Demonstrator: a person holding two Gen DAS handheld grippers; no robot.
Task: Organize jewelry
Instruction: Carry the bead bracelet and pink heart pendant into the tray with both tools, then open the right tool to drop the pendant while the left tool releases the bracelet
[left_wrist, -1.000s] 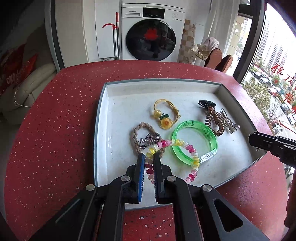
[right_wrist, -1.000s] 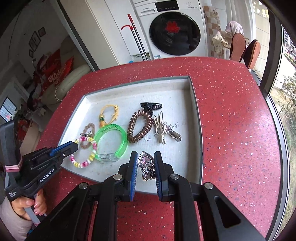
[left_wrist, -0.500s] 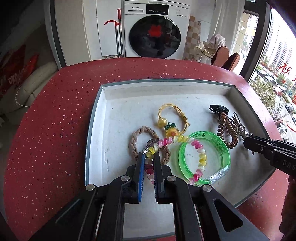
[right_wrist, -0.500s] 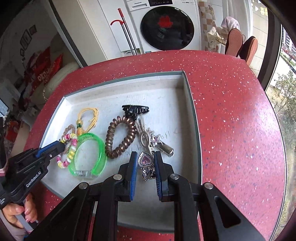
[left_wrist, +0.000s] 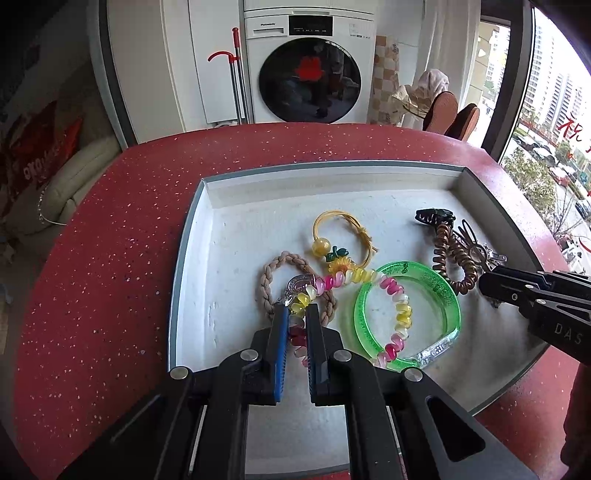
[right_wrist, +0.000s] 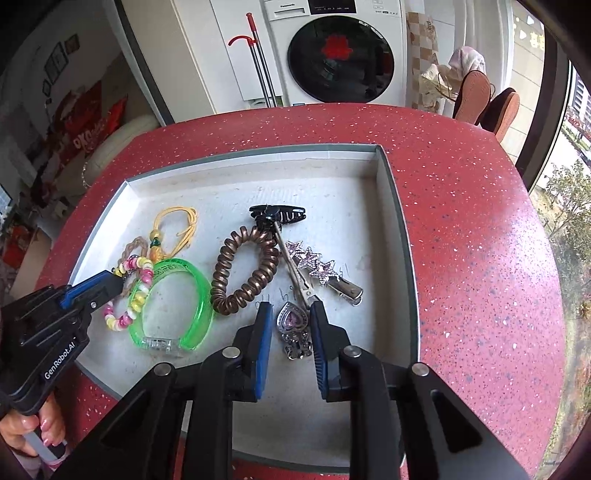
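A white tray (left_wrist: 236, 221) on the red table holds the jewelry. My left gripper (left_wrist: 296, 314) is shut on a pink-and-yellow bead bracelet (left_wrist: 397, 306), which drapes over a green bangle (left_wrist: 439, 284) and a braided tan band (left_wrist: 269, 273). My right gripper (right_wrist: 290, 314) is open, its fingers on either side of a heart hair clip (right_wrist: 293, 321) lying on the tray floor. A brown coil tie (right_wrist: 245, 273), black claw clip (right_wrist: 277, 214), star clip (right_wrist: 317, 266) and yellow tie (left_wrist: 343, 236) lie nearby.
The tray's right wall (right_wrist: 400, 236) stands close to my right gripper. The red speckled table (right_wrist: 480, 221) surrounds the tray. A washing machine (left_wrist: 310, 62) and a chair (right_wrist: 487, 99) stand beyond the table.
My right gripper has opened and let go of the heart clip, which now lies on the tray. Both grippers have moved forward over the tray; the left still holds the bead bracelet.
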